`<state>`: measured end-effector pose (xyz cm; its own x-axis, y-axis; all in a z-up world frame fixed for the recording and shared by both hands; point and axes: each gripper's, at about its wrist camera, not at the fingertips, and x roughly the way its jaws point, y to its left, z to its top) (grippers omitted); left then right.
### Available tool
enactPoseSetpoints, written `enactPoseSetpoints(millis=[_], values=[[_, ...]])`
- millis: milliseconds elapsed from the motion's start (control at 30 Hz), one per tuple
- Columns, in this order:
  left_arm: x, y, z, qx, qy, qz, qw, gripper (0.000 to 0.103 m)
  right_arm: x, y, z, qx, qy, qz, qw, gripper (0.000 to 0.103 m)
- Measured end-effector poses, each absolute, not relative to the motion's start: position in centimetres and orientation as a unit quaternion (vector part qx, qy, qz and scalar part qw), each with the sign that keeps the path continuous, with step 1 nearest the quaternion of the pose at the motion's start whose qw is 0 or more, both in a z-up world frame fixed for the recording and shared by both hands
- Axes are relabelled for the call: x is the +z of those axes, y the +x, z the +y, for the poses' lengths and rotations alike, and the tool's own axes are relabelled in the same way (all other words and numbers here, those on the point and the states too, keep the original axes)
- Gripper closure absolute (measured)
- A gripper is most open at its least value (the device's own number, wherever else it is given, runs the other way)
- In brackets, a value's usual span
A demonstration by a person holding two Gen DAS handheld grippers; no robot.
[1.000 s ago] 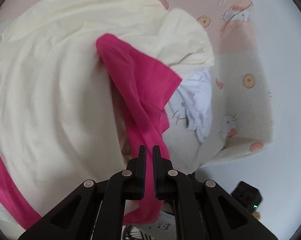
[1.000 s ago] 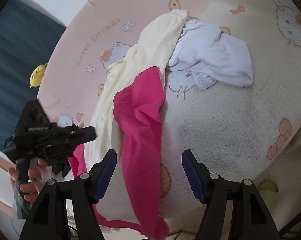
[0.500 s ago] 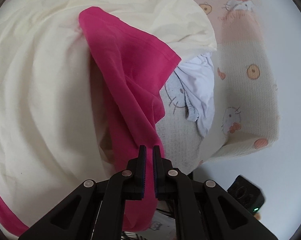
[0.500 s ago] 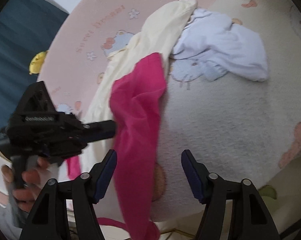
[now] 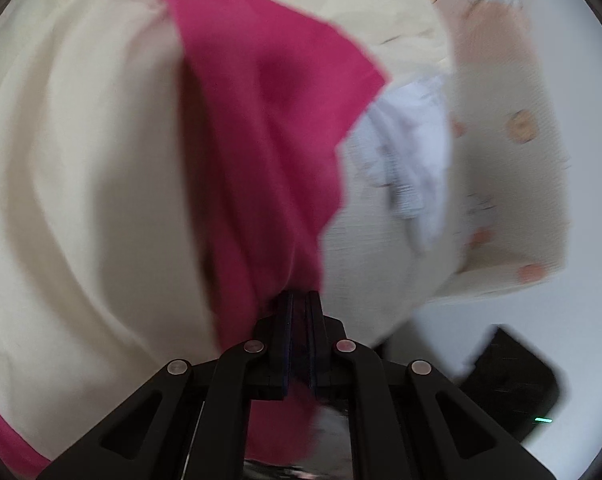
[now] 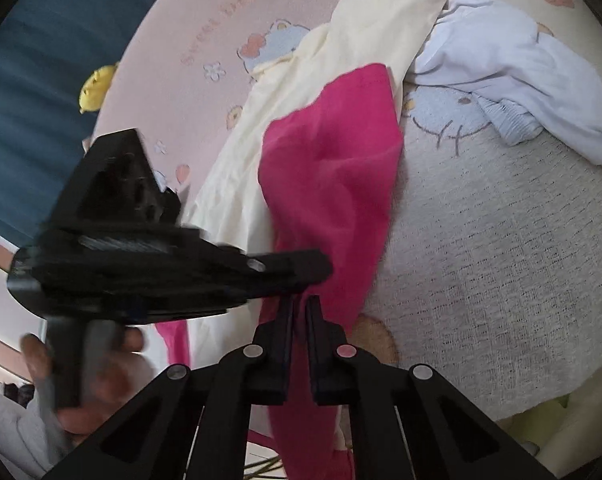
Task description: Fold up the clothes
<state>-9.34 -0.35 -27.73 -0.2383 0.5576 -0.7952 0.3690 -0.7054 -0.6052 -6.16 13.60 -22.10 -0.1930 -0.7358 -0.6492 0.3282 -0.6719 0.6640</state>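
A magenta garment lies draped over a pale yellow garment on the bed. My left gripper is shut on the magenta cloth's near edge. In the right wrist view the left gripper reaches in from the left, held by a hand. My right gripper is shut on the same magenta cloth just below it. A crumpled white garment lies further back to the right.
The bed has a cream and pink cartoon-print blanket. A yellow soft toy sits at the far left edge by a blue curtain. A black device with a green light lies on the pale floor.
My right gripper went from wide open to shut on the magenta cloth. The left gripper swung in close beside it, still holding the cloth, and the cloth was lifted nearer.
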Motion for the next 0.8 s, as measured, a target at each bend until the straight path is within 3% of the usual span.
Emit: enactPoseSetpoints(millis=[233,467,800], values=[[-28.9,-9.3,0.4,0.711,-0.616,-0.33,0.079,0.098,-23.2,-5.6,13.6,-0.75,0.562,-0.14,0.32,0.098],[-28.6,-9.5,1.1,0.719,-0.619,-0.31,0.067,0.098,-23.1,-5.6,15.1,-0.75,0.567,-0.152,0.306,0.098],[-22.3,-8.9,2.5,0.778,-0.584,-0.228,0.033,0.098,-21.5,-5.1,14.9,-0.755,0.551,-0.151,0.322,0.098]])
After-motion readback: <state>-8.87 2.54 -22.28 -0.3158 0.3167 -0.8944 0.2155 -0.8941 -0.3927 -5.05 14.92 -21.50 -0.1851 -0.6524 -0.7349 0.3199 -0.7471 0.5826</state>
